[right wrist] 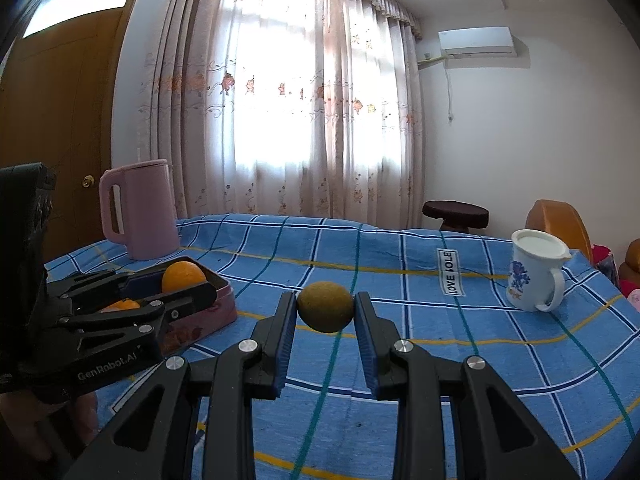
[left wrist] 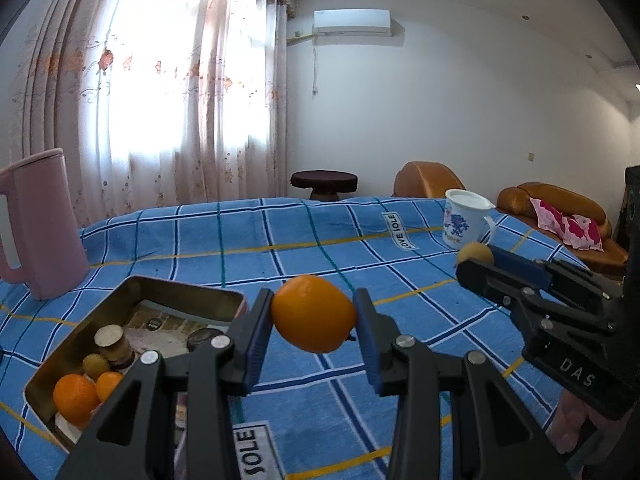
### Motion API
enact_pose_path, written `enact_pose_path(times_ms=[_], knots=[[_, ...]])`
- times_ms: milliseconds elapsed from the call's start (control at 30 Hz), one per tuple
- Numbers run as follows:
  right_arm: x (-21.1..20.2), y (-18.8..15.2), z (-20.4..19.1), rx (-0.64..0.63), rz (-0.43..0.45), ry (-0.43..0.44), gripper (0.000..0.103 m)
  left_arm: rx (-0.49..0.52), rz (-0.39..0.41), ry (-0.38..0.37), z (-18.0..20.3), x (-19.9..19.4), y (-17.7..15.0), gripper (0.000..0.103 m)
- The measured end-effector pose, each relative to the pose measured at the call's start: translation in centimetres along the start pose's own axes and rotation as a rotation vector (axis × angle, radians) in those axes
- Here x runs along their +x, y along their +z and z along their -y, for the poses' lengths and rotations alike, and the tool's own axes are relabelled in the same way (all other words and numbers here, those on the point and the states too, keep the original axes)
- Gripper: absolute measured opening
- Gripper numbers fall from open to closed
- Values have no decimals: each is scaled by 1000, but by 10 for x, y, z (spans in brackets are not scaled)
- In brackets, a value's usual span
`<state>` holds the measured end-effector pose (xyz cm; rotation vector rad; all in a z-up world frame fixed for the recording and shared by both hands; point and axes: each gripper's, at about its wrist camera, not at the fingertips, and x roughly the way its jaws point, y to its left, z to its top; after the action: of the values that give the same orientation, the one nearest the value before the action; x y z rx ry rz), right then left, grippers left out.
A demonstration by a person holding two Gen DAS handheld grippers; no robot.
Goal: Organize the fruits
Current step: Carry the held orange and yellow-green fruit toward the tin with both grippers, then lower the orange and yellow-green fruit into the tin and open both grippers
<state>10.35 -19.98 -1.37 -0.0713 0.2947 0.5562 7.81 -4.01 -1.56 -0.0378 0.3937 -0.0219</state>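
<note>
My left gripper (left wrist: 314, 316) is shut on an orange (left wrist: 313, 313) and holds it above the blue checked cloth, just right of an open metal tin (left wrist: 132, 292). The tin holds two oranges (left wrist: 75, 399), a small brown-green fruit (left wrist: 95, 364) and small jars. My right gripper (right wrist: 325, 310) is shut on a round brown-green fruit (right wrist: 325, 306) above the cloth. In the left wrist view the right gripper (left wrist: 478, 261) shows at the right with that fruit (left wrist: 475, 254). In the right wrist view the left gripper (right wrist: 184, 280) shows at the left with its orange (right wrist: 183, 276) over the tin (right wrist: 224, 300).
A pink kettle (right wrist: 138, 210) stands at the far left of the table. A white printed mug (right wrist: 536, 276) stands at the far right. The blue checked cloth (left wrist: 320, 240) covers the table. A dark stool (right wrist: 456, 214) and orange sofas (left wrist: 560, 208) lie beyond.
</note>
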Motion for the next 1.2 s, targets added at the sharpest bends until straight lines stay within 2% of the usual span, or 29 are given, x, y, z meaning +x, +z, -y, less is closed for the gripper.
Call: enact_pose_path(times_ms=[767,1200], knots=[[27,9,-55,-68,-31,92,31,-56,-19,49,-48,-23,-9,42],[45,28,-88,-122,-42,172,31,-75,-51,97,-82,-30,-4,42]])
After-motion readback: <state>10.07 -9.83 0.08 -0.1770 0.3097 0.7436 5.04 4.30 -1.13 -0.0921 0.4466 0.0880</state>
